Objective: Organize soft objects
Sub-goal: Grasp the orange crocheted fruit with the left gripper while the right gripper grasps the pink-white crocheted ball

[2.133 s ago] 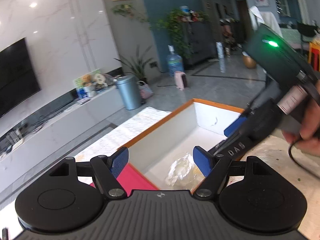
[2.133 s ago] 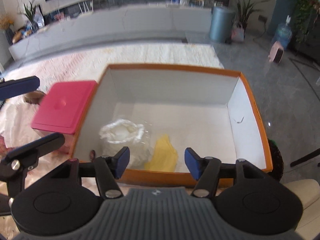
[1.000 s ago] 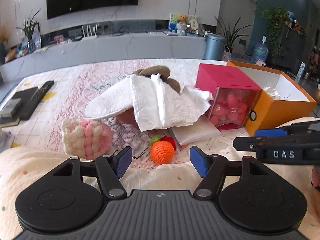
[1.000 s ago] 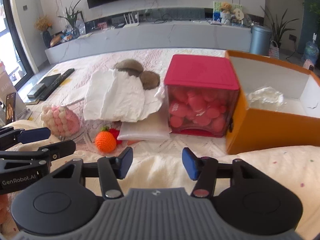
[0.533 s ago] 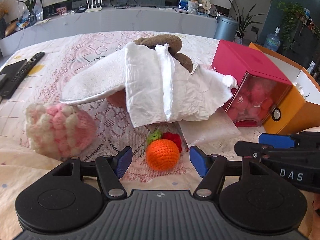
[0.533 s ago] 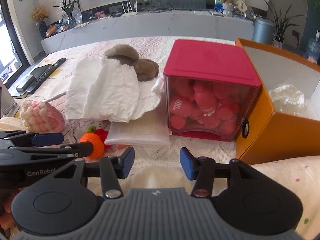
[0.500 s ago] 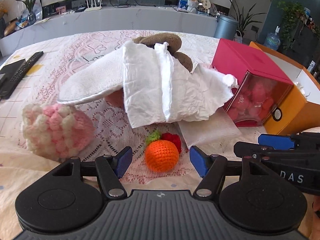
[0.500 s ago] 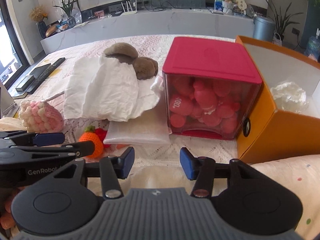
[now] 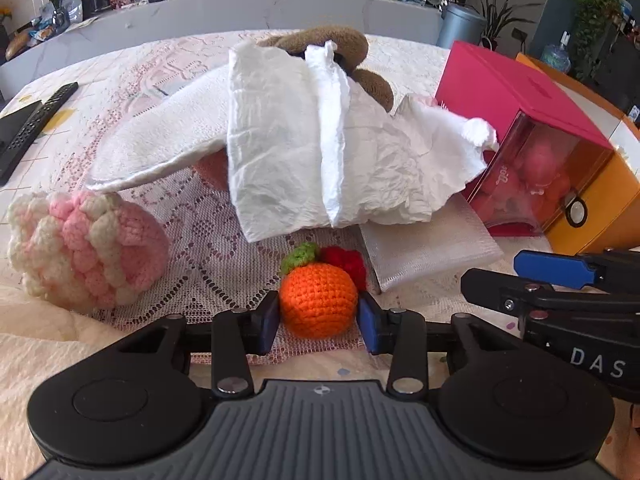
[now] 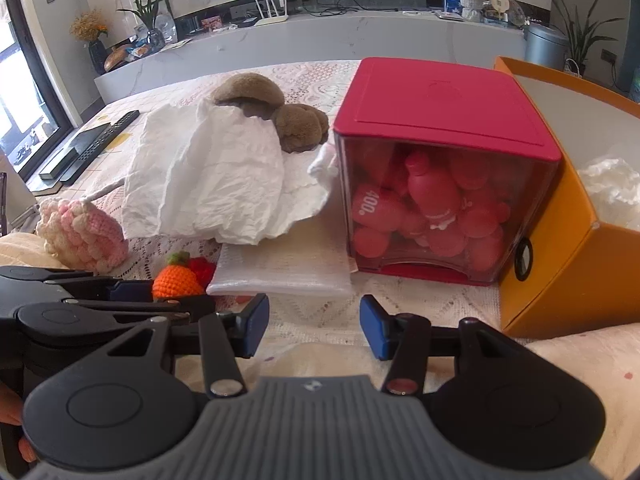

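My left gripper point(image 9: 318, 322) is shut on an orange crocheted ball point(image 9: 318, 300) with a green leaf and a red knit piece, on the lace cloth; it also shows in the right wrist view point(image 10: 176, 280). A pink-and-cream crocheted piece point(image 9: 86, 248) lies to its left. White crumpled tissues point(image 9: 320, 148) cover a brown plush toy point(image 9: 332, 42). A flat white bubble pouch point(image 9: 432, 248) lies under the tissue edge. My right gripper point(image 10: 314, 330) is open and empty, above the cloth in front of the pouch point(image 10: 280, 272). The orange box point(image 10: 568, 216) holds white wadding point(image 10: 612, 192).
A red-lidded clear cube point(image 10: 444, 184) full of pink soft shapes stands against the orange box. Black remotes point(image 9: 36, 120) lie at the far left of the table. A cream blanket point(image 10: 580, 364) covers the near edge.
My left gripper moved forward and down onto the orange ball and closed on it. My right gripper edged slightly closer to the red cube.
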